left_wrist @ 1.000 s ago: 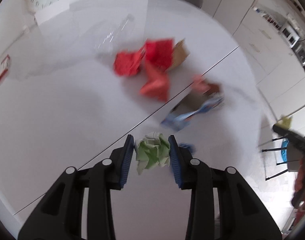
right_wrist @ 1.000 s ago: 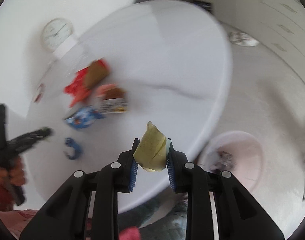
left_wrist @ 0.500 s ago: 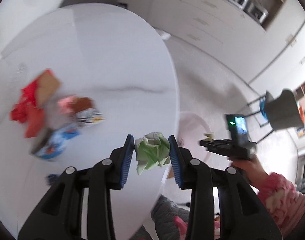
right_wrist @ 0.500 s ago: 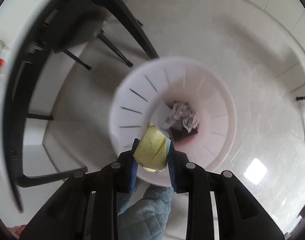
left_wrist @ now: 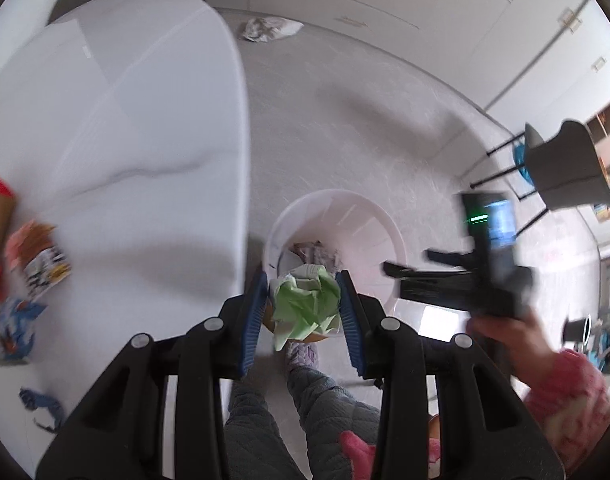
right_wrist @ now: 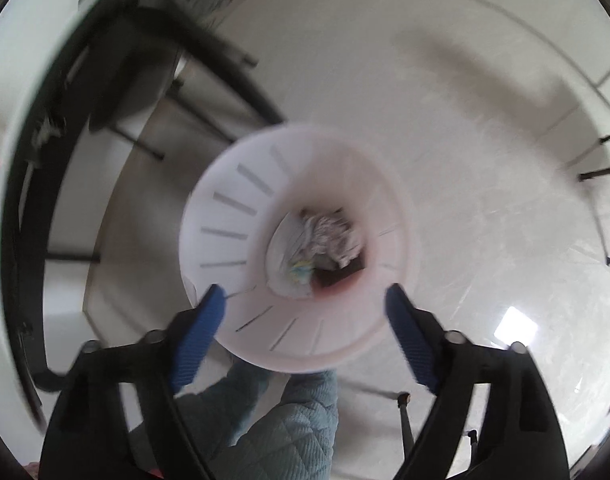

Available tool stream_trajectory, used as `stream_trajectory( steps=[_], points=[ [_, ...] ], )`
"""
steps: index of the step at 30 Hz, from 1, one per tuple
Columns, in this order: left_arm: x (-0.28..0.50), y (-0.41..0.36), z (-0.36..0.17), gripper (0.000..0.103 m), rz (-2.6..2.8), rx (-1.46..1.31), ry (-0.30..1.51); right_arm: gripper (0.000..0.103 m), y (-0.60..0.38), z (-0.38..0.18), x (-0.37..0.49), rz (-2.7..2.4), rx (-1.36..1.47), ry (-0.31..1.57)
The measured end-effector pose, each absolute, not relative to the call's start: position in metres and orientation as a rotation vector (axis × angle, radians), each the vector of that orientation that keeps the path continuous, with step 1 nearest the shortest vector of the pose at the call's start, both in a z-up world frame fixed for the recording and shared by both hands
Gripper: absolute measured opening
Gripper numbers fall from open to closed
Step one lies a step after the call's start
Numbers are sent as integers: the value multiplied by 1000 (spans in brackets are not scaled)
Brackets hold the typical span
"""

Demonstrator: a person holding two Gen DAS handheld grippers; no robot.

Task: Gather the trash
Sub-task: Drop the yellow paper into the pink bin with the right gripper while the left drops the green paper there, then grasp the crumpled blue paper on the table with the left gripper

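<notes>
- Left gripper [left_wrist: 304,300] points steeply down past the table [left_wrist: 117,128] edge, its blue pads clamped on a crumpled green paper ball [left_wrist: 307,304]. The ball hangs over the near rim of the white bin [left_wrist: 385,232] on the floor.
- Right gripper [right_wrist: 305,312] hangs directly over the same bin [right_wrist: 225,216], aimed down into it. Its jaws have just been opening and now stand wide, with nothing between the pads.
- Bin bottom holds crumpled grey-white paper [right_wrist: 329,232], a pale sheet and a dark reddish scrap; a small yellowish piece [right_wrist: 301,270] lies among them, blurred.
- Bin walls have narrow vertical slots [right_wrist: 241,204].
- More trash on the table at the left edge of the left wrist view: a pink-and-brown wrapper [left_wrist: 41,252], a blue packet [left_wrist: 13,328], a blue scrap [left_wrist: 39,402].
- A crumpled bag [left_wrist: 271,28] lies on the floor, well apart from the bin.
- Person's quilted trousers [left_wrist: 325,412] and a pink sleeve [left_wrist: 565,396] in view; the right hand [left_wrist: 513,332] grips the other tool.
</notes>
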State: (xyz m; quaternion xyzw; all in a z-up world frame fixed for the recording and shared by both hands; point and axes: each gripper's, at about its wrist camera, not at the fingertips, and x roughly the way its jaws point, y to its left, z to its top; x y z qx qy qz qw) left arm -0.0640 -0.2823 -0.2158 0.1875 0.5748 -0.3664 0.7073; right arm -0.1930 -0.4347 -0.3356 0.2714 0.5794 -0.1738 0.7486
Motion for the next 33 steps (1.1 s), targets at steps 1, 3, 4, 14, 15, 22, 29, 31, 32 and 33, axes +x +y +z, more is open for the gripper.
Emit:
stream_trajectory(
  steps=[1,3,4,14,15,22,29,31,32,33],
  points=[
    [-65,-289,-221,36,-824,424,1287,91,-437,-322,-201,-403,591,1237],
    [-68,-304,-236,36,-840,446,1318,92,-440,-301,-215,-430,592,1198],
    [-70,-310,-242,36,-848,458,1328,92,-443,-290,-222,-448,588,1177],
    [-84,-351,-313,52,-885,566,1412,95,-458,-250,-251,-506,596,1089],
    [-84,-352,-316,62,-884,562,1405,95,-458,-251,-252,-507,600,1089],
    [-82,-344,-300,85,-882,523,1373,95,-458,-255,-256,-516,621,1098],
    [-76,-306,-210,93,-879,403,1241,95,-435,-212,-239,-479,497,1064],
    [-75,-285,-174,95,-869,374,1177,95,-423,-189,-228,-442,450,1033],
    [-74,-272,-156,95,-853,367,1143,95,-415,-177,-222,-418,429,1013],
    [-72,-258,-139,95,-828,363,1110,96,-406,-164,-215,-391,409,992]
  ],
)
